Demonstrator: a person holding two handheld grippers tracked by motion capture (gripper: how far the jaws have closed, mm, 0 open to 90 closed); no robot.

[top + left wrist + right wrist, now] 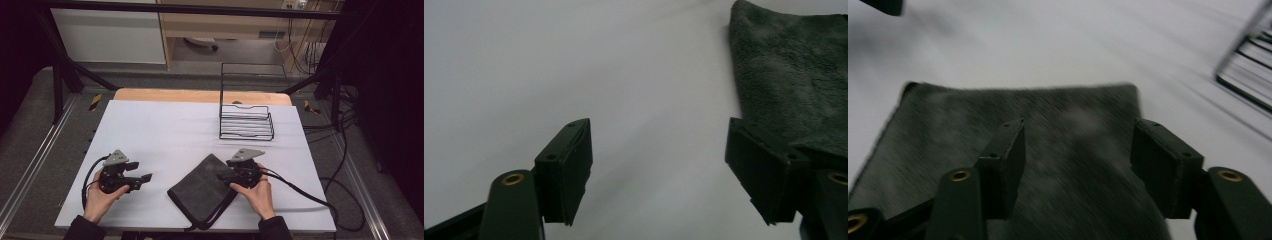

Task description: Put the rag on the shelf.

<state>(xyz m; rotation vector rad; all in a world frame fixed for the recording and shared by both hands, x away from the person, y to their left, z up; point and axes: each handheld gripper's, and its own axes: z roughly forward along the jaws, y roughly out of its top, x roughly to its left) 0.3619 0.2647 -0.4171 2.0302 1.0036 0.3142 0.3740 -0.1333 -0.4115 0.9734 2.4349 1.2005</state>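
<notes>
A folded dark grey towel (202, 187) lies on the white table cover near the front edge, a little right of the middle. My right gripper (223, 176) hovers over the towel's right side, its jaws apart with nothing pinched; in the right gripper view the towel (1068, 150) spreads under the open jaws (1075, 170). My left gripper (146, 178) rests low on the cover to the left of the towel, pointing toward it, open and empty. In the left gripper view the towel (794, 80) lies beyond the right jaw, and bare cover shows between the jaws (659, 165).
A black wire rack (246, 121) with a tall wire frame stands at the back right of the white table cover (165, 130). Black cables (305, 192) trail from the right gripper over the table's right edge. A wooden strip (200, 95) runs along the far edge.
</notes>
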